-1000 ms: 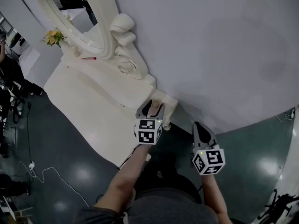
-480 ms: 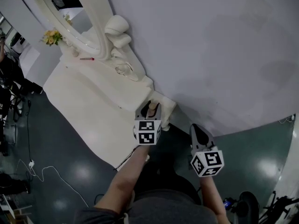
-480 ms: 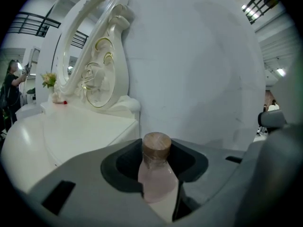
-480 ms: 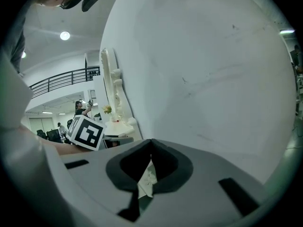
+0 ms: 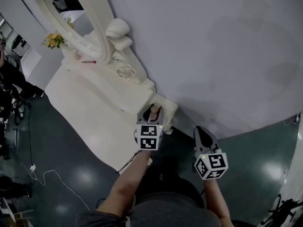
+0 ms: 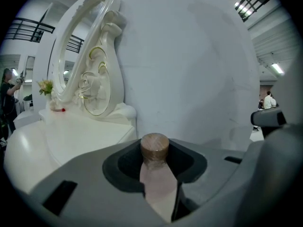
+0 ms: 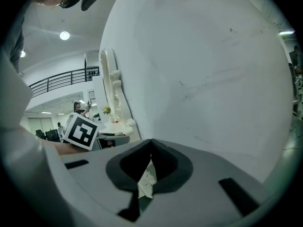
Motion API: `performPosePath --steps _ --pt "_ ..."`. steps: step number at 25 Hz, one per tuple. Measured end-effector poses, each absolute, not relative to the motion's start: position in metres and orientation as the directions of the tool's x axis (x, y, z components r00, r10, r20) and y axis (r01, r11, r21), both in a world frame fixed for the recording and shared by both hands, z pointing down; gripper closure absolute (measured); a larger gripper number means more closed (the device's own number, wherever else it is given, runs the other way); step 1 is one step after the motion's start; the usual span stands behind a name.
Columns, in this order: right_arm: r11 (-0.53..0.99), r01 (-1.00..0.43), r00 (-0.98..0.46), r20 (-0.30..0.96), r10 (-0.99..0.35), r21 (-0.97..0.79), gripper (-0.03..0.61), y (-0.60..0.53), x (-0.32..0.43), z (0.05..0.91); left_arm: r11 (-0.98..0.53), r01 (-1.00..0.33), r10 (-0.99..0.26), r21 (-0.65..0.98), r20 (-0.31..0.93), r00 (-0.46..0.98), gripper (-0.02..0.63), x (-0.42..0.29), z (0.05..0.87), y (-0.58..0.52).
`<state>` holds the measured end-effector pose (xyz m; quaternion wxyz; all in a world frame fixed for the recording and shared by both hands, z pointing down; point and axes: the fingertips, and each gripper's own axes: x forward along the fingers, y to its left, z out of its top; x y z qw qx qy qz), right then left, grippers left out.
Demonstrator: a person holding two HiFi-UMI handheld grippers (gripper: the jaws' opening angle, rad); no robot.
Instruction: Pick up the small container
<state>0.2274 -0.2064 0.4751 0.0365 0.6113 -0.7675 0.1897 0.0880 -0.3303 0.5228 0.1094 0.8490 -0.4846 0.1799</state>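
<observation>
The small container (image 5: 154, 110), a pale pink bottle with a brown round cap (image 6: 155, 147), stands on the low end ledge (image 5: 169, 107) of a white dressing table. My left gripper (image 5: 152, 112) reaches over that ledge, and the bottle sits between its jaws. In the left gripper view the bottle body nearly fills the gap of the left gripper (image 6: 155, 163); the jaws are closing and a thin dark sliver remains on the right side. My right gripper (image 5: 201, 131) hangs off the table beside the wall. The right gripper (image 7: 150, 149) holds nothing and its tips meet.
The white dressing table (image 5: 90, 103) runs up-left along the grey wall (image 5: 213, 46). It carries an ornate oval mirror (image 5: 71, 13), yellow flowers (image 5: 53, 39), a red item (image 5: 90, 60) and a glass piece (image 5: 125, 72). Dark floor with cables (image 5: 42, 174) lies left.
The left gripper's jaws have drawn in around the bottle. Both grippers have barely moved; the head view has shifted slightly.
</observation>
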Motion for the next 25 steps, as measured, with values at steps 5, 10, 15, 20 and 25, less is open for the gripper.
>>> performPosePath --steps 5,10,15,20,25 --pt "0.183 -0.95 -0.253 0.28 -0.926 -0.255 0.574 -0.211 0.226 0.472 -0.543 -0.84 -0.78 0.005 0.368 0.507 0.48 0.089 0.497 -0.322" --pt "0.2 -0.948 -0.264 0.26 -0.929 -0.248 0.574 -0.211 0.221 0.461 -0.576 -0.817 -0.761 0.011 0.359 0.541 0.48 0.087 0.472 -0.309" --pt "0.231 -0.944 -0.287 0.243 -0.926 -0.235 0.574 -0.215 0.211 0.453 -0.596 -0.803 -0.754 0.014 0.333 0.566 0.48 0.081 0.446 -0.302" --pt "0.262 -0.938 -0.311 0.22 -0.925 -0.226 0.574 -0.22 0.202 0.443 -0.613 -0.79 -0.754 0.002 0.299 0.585 0.48 0.075 0.416 -0.296" --pt "0.296 -0.931 -0.338 0.198 -0.92 -0.214 0.574 -0.228 0.191 0.433 -0.609 -0.793 -0.765 -0.01 0.272 0.584 0.48 0.061 0.391 -0.29"
